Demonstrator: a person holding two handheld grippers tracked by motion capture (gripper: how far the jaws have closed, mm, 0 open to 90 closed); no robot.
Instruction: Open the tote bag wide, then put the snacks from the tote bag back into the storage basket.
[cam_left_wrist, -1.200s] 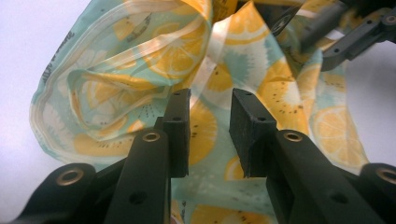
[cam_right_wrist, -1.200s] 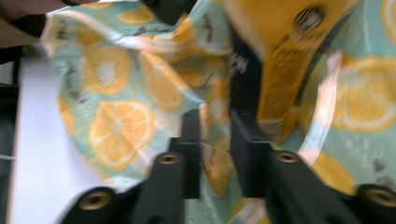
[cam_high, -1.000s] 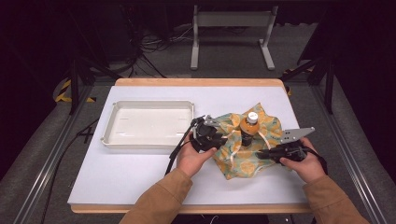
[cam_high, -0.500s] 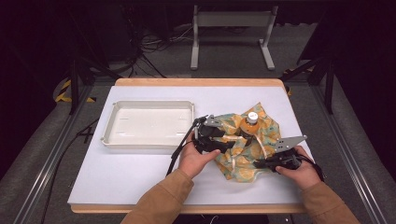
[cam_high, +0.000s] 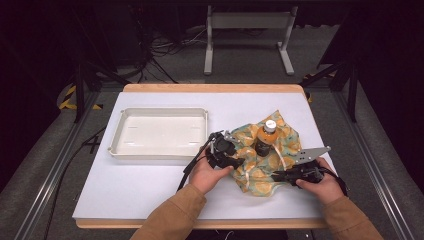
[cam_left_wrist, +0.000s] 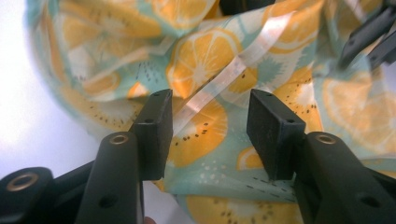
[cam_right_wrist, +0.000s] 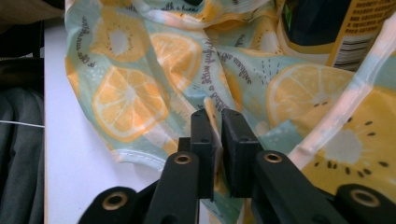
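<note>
A citrus-print cloth (cam_high: 270, 157) lies crumpled on the right half of the white desk (cam_high: 145, 185), nearer the front edge than the back, with a bottle of orange drink (cam_high: 264, 138) standing upright in its folds, white cap up. The left gripper (cam_high: 226, 154) sits at the cloth's left edge, just off the front right corner of the white tray (cam_high: 159, 134) that occupies the left half of the desk. In the left gripper view its fingers (cam_left_wrist: 155, 126) stand apart over the fabric after having just been closing, and a pale glossy ribbon (cam_left_wrist: 229, 77) runs slantwise across the gap between them; the pads press on nothing. The right gripper (cam_high: 287, 175) rests at the cloth's front right edge, close to the desk's front edge, the person's hand (cam_high: 320, 182) wrapped round its body. In the right gripper view its fingers (cam_right_wrist: 203, 140) are nearly together, having just been easing open, with a thin fold of the cloth's hem pinched in the narrow slit between them. The bottle's label shows at the upper right of that view, with the ribbon slanting down beside it.
</note>
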